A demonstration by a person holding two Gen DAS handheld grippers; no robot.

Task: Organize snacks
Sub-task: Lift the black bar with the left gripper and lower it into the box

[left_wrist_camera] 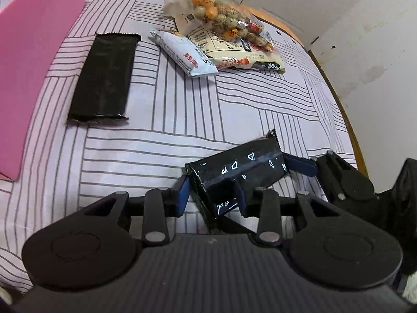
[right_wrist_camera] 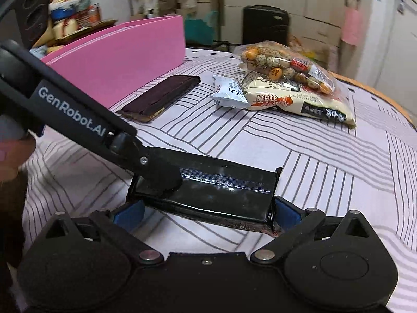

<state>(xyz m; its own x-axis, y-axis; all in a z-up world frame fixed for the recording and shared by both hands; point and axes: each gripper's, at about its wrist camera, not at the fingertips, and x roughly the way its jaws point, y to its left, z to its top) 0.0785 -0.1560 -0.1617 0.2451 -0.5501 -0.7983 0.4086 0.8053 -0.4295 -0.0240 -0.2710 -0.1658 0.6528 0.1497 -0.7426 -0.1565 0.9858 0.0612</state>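
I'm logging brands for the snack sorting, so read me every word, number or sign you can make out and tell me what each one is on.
"GenRobot.AI": white letters on the left gripper arm.
"5": on the small white packet; its other print is too small to read.
White triangle and circle signs: on the black wrapper in the left gripper.
Cream bag: red and black lettering, not legible.
Clear bag of nuts: labels too blurred.

Glossy black snack packet (right_wrist_camera: 208,195) tilted above striped cloth, one end gripped.
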